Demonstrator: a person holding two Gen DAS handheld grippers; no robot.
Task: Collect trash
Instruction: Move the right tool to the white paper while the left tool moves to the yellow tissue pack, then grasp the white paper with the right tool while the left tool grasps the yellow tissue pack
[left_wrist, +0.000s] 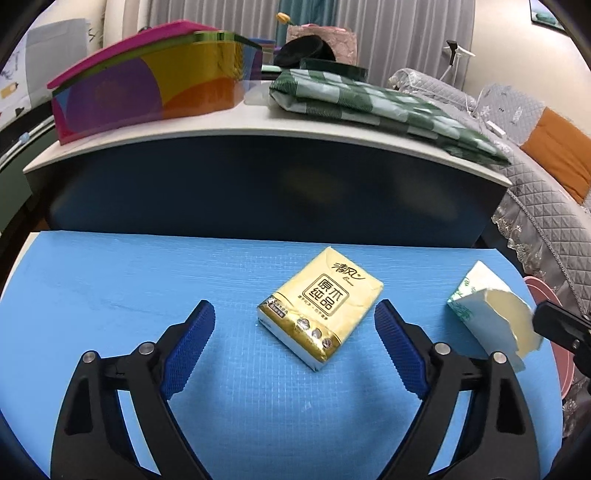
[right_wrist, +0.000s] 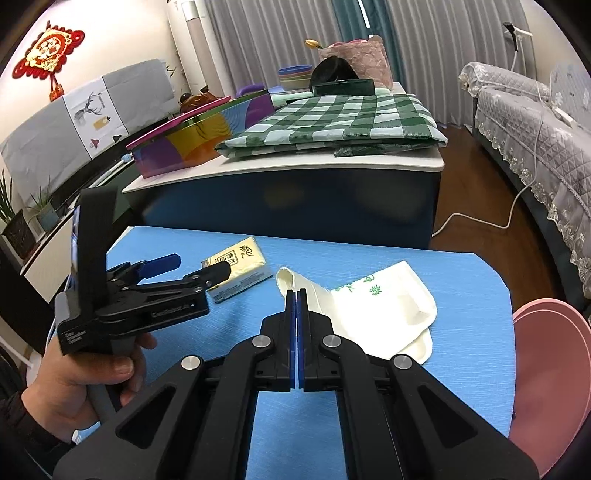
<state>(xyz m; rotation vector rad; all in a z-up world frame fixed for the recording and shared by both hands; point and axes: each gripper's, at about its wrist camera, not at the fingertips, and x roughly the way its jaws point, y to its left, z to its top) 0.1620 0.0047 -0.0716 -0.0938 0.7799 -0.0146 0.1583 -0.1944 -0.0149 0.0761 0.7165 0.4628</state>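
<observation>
Left gripper (left_wrist: 294, 314) angles down at the blue mat (left_wrist: 110, 288), jaws spread wide either side of the yellow tissue pack (left_wrist: 320, 306), not touching it. Right gripper (right_wrist: 296, 295) is clenched on the white paper bag's (right_wrist: 384, 310) edge. A hand (right_wrist: 88, 373) grips the left tool's handle.

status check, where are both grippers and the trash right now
Left gripper open, fingers either side of the yellow tissue pack, not touching. Right gripper shut on the white plastic bag's rim. Pink bin beside the blue table; nothing in the way.
</observation>
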